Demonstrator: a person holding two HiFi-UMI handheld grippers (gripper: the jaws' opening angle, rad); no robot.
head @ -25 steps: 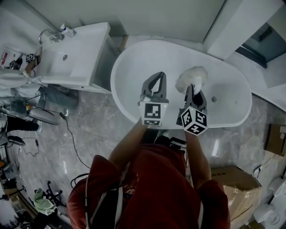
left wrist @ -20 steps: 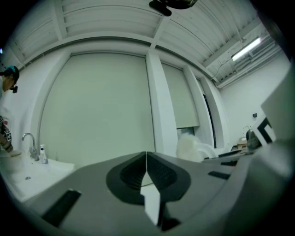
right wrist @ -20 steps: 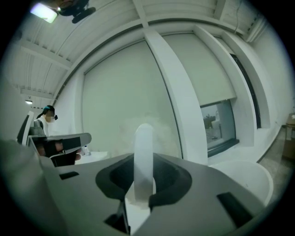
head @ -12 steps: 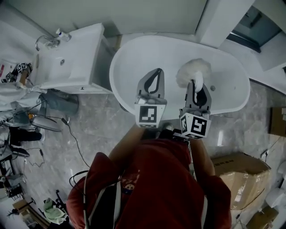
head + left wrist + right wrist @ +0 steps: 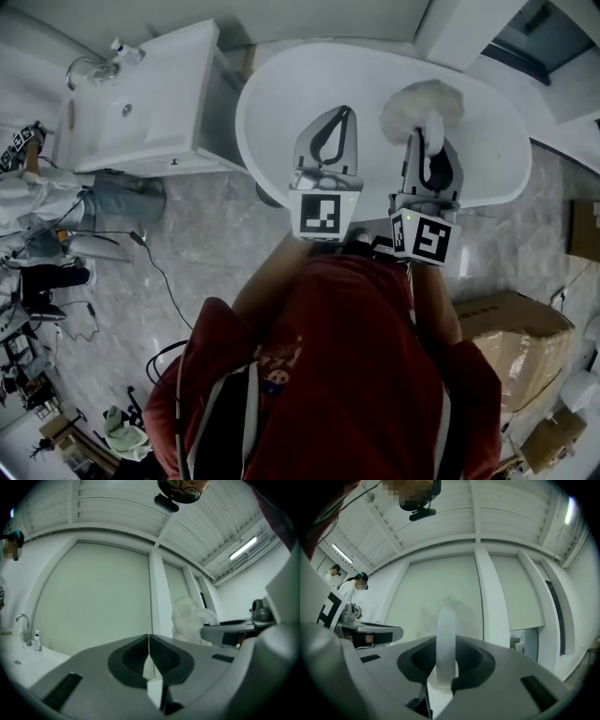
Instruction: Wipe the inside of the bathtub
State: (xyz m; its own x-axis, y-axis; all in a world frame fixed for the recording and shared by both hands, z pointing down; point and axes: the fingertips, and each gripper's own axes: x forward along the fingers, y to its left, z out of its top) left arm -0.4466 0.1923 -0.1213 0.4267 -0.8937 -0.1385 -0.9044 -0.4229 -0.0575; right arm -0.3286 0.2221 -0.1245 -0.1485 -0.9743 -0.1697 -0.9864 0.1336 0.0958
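**Operator:** What is in the bathtub (image 5: 281, 112)?

**Spotter:** The fluffy white head of your duster (image 5: 422, 105) shows over its white inside, toward the far side. From above I cannot tell if the head touches the surface.

**Operator:** And my 2 grippers?

**Spotter:** Your right gripper (image 5: 429, 141) is clamped on the duster's white handle (image 5: 445, 634), which stands upright between the jaws. Your left gripper (image 5: 345, 112) has its jaws pressed together, tip on tip. It hangs over the tub just beside the right one.

**Operator:** What is hard to see?

**Spotter:** Your grippers and your red shirt (image 5: 328, 356) cover part of the tub's near rim. In the right gripper view the duster's head is only a pale blur behind the handle. Both gripper views look up at a pale wall (image 5: 93, 597) and a ceiling, not into the tub.

**Operator:** And the room?

**Spotter:** A white washbasin (image 5: 141, 103) with a tap (image 5: 89, 67) stands left of the tub. The floor (image 5: 206, 234) is grey and marbled, with cables (image 5: 150, 272) lying on it. A cardboard box (image 5: 511, 342) is at your right.
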